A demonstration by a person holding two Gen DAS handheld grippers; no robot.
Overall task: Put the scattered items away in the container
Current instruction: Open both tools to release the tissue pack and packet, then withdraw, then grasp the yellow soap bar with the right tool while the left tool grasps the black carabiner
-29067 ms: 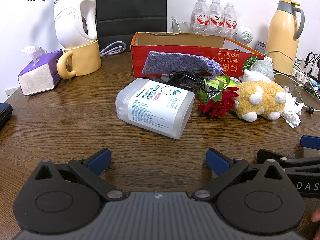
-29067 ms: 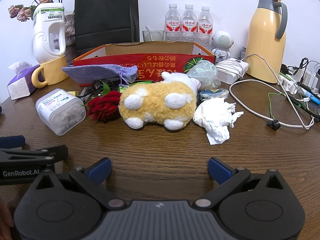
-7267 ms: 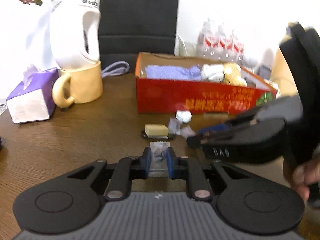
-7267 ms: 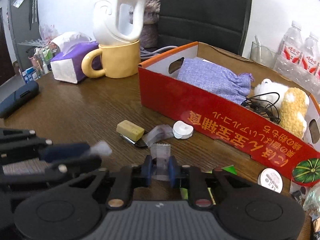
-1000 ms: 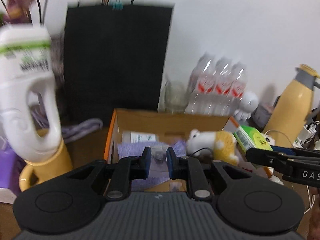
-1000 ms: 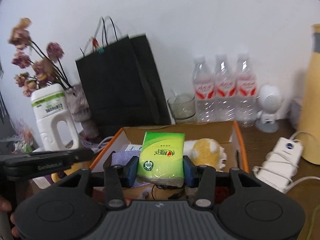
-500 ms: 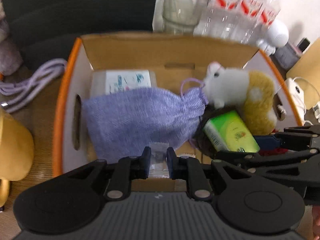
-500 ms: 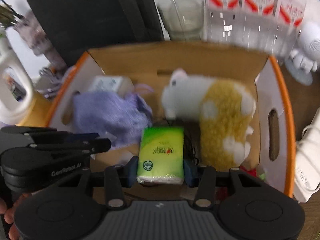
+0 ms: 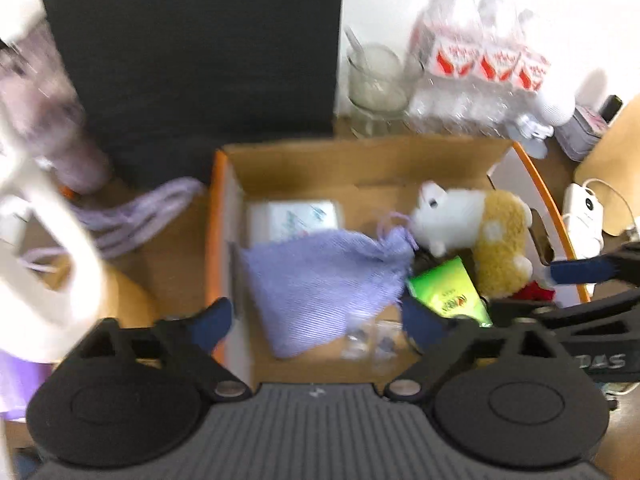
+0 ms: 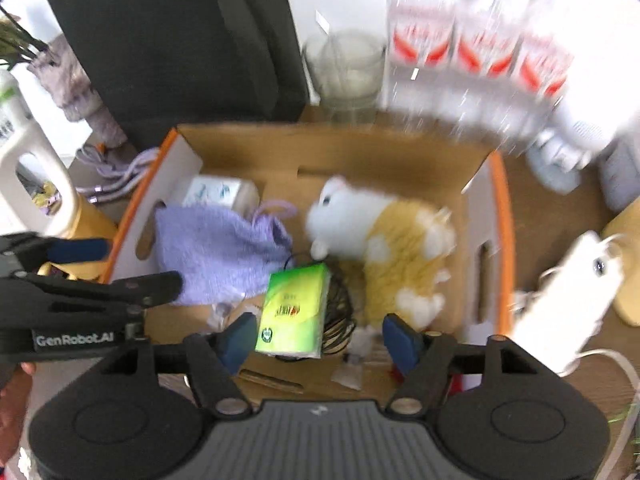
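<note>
- A brown wooden table (image 10: 532,184) stands against a white wall, with a black paper bag (image 9: 192,52), a glass cup (image 10: 344,72) and three water bottles (image 10: 472,56) lined up behind an open cardboard box (image 10: 320,148) with orange edges.
- Both views look steeply down into the box and are blurred.
- The left gripper (image 9: 316,320) hangs over the near left part of the box. Its jaws have just been opening and now stand wide apart, with nothing pressed between the blue pads.
- Two small clear wrappers (image 9: 370,344) lie on the box floor near the front wall, below that gap and just beside the purple drawstring pouch (image 9: 320,276).
- The right gripper (image 10: 320,338) hangs over the near middle of the box. Its jaws have just been opening too; the green tissue pack (image 10: 294,312) sits between the pads, close to the left one and clear of the right one, so it is not gripped.
- The tissue pack rests on a coil of black cord (image 10: 340,316), between the pouch and the white and yellow plush toy (image 10: 392,248).
- A white plastic tub (image 10: 220,194) lies in the far left corner of the box, behind the pouch.
- Outside the box, a white charger (image 10: 572,296) with its cable lies on the table to the right, and a purple cable (image 9: 136,216) lies to the left.
</note>
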